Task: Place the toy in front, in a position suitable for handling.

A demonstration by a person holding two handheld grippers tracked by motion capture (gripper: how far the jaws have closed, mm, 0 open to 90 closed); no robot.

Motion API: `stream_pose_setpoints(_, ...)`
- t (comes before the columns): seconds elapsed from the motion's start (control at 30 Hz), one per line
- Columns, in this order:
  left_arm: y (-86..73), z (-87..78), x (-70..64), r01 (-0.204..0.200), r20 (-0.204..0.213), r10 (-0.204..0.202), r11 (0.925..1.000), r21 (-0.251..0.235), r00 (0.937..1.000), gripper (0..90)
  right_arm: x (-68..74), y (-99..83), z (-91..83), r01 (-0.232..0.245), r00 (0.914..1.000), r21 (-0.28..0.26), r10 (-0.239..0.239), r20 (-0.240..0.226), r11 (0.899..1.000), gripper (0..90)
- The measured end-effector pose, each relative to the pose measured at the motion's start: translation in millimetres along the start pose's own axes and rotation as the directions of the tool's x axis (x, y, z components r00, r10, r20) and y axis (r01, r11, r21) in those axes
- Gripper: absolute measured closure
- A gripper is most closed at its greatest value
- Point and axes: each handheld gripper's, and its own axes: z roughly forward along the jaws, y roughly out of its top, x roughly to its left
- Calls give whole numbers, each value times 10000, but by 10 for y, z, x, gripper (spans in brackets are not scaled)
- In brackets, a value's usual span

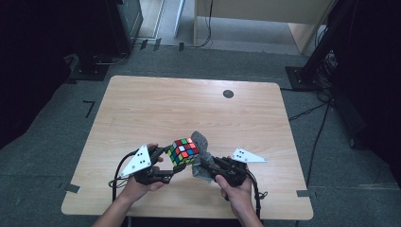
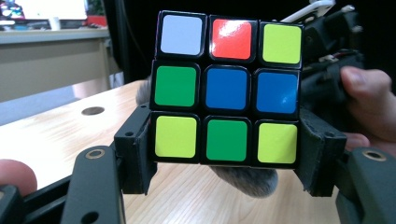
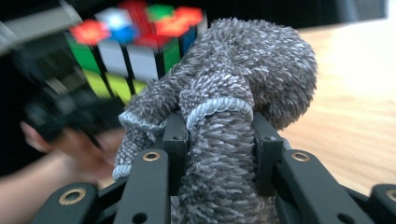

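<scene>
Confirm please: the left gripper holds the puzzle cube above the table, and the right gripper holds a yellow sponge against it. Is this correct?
Not fully. The right gripper holds a grey fluffy cloth, not a yellow sponge, as the right gripper view shows. The left gripper does hold the puzzle cube above the table.

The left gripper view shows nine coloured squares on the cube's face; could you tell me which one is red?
The red square is the middle one of the top row on the cube, between the white square and a yellow one.
</scene>
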Motion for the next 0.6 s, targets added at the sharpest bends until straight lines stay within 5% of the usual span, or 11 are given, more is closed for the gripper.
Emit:
stream_pose_setpoints(0.03,-8,7,14,8,-302,-3,9999,150,9995,340,2,-5,17,443,9967,389,-469,665,9983,664)
stream_pose_setpoints(0.13,-56,34,73,12,-1413,90,9974,722,9899,340,-43,-8,-10,1084,9603,888,-1274,2481,9901,664)
stream_pose_setpoints(0.27,-193,123,199,624,-2516,-146,9811,1830,9677,340,-221,20,-155,1050,8889,1164,-1457,4342,9876,662)
stream_pose_setpoints(0.37,-265,204,259,1082,-3202,-166,9567,2703,9472,340,-325,21,-202,898,8533,1563,-1570,4973,9836,656)
stream_pose_setpoints(0.47,-312,266,305,1443,-3699,-126,9326,3307,9290,340,-396,-7,-199,956,8042,2248,-2083,5566,9697,650)
stream_pose_setpoints(0.5,-327,286,319,1481,-3886,9,9237,3533,9214,339,-417,-21,-192,962,7942,2470,-2239,5649,9642,649)
stream_pose_setpoints(0.6,-358,321,349,1731,-4206,59,9060,3862,9072,339,-462,-68,-157,847,7852,2904,-2433,5695,9532,646)
